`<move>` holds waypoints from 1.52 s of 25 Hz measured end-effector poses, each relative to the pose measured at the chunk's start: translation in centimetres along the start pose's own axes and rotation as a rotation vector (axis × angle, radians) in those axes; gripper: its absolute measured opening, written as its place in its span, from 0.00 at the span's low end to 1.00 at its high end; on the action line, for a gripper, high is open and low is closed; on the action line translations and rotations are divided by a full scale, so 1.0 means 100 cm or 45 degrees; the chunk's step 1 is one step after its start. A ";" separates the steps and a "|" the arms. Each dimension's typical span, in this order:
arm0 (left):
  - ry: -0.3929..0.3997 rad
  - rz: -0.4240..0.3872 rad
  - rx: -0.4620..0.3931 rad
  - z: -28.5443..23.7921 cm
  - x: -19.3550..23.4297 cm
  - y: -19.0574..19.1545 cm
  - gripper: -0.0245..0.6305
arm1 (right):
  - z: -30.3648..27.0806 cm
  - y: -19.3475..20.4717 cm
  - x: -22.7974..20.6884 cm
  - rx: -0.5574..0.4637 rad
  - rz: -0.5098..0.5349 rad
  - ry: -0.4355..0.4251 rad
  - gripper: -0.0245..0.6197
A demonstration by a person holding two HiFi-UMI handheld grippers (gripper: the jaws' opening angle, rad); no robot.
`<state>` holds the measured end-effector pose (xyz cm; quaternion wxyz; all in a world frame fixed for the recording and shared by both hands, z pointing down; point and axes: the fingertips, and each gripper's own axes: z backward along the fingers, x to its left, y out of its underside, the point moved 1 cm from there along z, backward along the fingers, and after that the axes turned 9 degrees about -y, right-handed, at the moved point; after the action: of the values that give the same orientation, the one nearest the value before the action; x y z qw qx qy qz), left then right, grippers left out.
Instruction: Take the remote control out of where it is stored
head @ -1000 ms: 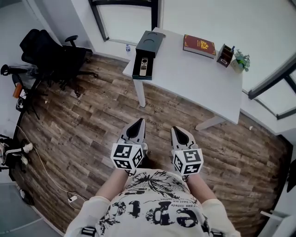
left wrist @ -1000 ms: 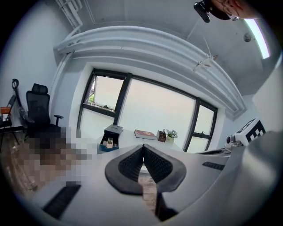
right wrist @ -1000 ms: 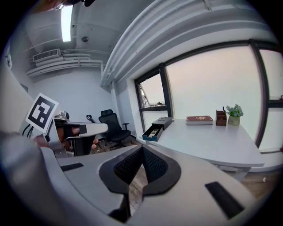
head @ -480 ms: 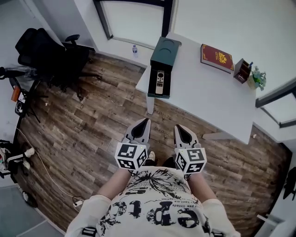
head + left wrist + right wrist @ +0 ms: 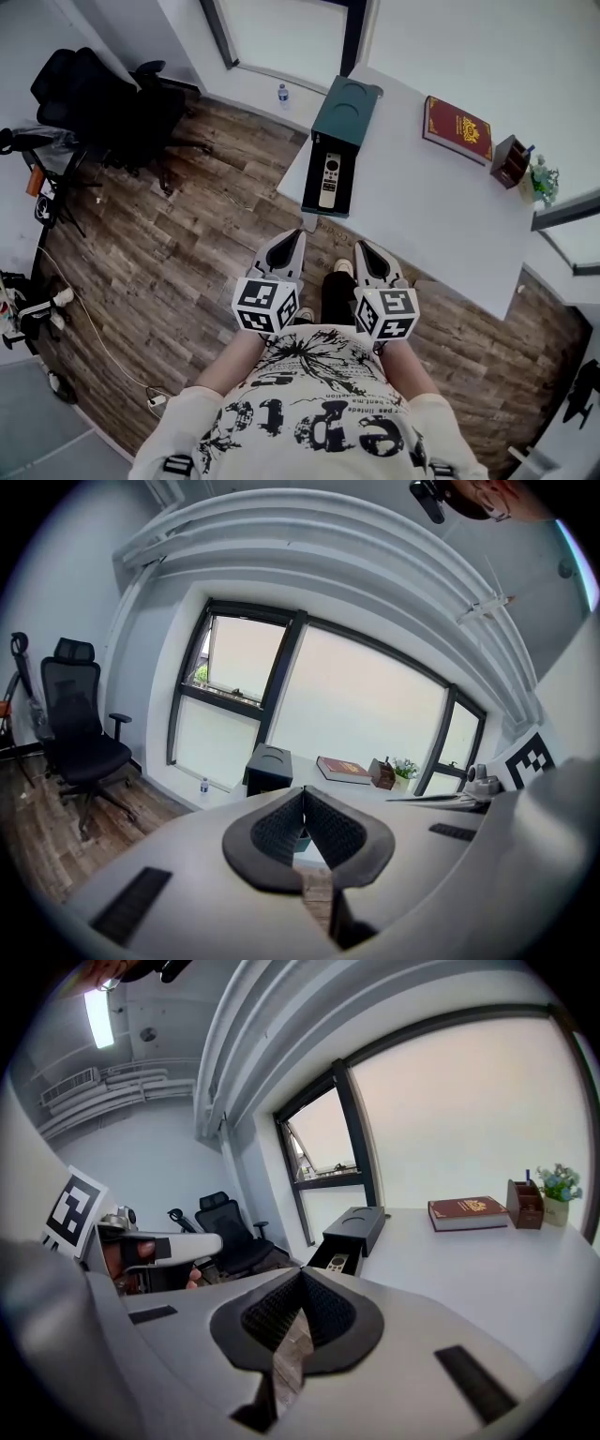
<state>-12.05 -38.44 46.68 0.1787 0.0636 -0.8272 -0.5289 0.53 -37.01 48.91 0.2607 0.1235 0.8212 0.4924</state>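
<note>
Wood-grain flooring [image 5: 169, 253] fills most of the room, and the person stands on it a little short of the white tabletop [image 5: 441, 206], so nothing on it looks within reach yet. A black office chair [image 5: 89, 103] is parked well off to the left, clear of the route.

On the tabletop's near corner sits a dark green storage box [image 5: 349, 108] with its tray [image 5: 311, 192] slid out toward the person. That seems to be why the contents lie exposed from above and can be lifted straight out. A red book [image 5: 457, 129], a small brown pen holder [image 5: 511, 161] and a little potted plant [image 5: 544, 180] are grouped at the far end, well apart from the box and out of the way.

The 2 grippers are held low and side by side against the body, pointing at the table, which I read as a carrying posture for the approach. The left gripper [image 5: 292, 242] has its jaws pressed together with nothing between them. The right gripper [image 5: 364, 247] is likewise closed at the tips and empty.

The remote control [image 5: 329, 180] lies flat and face up in the tray, lengthwise along it. It is a slim pale bar with a dark round control ring near its far end and a few small buttons below, standing out sharply against the dark lining.
</note>
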 end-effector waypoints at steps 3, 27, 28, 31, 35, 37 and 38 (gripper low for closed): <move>-0.018 -0.014 0.025 -0.027 -0.002 -0.009 0.05 | -0.022 -0.020 -0.020 -0.005 0.017 -0.033 0.04; -0.280 0.089 0.449 -0.218 0.017 0.044 0.34 | -0.120 -0.003 -0.156 0.333 -0.056 -0.266 0.04; -0.284 0.089 0.463 -0.224 0.019 0.046 0.36 | -0.123 -0.001 -0.159 0.340 -0.064 -0.255 0.04; -0.280 0.018 0.563 -0.237 0.021 0.059 0.38 | -0.126 0.001 -0.166 0.355 -0.088 -0.211 0.04; -0.218 -0.080 0.700 -0.255 0.019 0.071 0.39 | -0.133 -0.009 -0.172 0.341 -0.108 -0.164 0.04; -0.186 -0.077 0.765 -0.263 0.018 0.078 0.39 | -0.137 -0.015 -0.175 0.329 -0.098 -0.151 0.04; -0.175 -0.068 0.788 -0.266 0.018 0.082 0.39 | -0.138 -0.019 -0.176 0.321 -0.096 -0.146 0.04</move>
<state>-3.42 -58.11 64.44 0.0805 0.1009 -0.9571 -0.2596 7.70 -56.29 57.89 0.3080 0.1524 0.8643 0.3674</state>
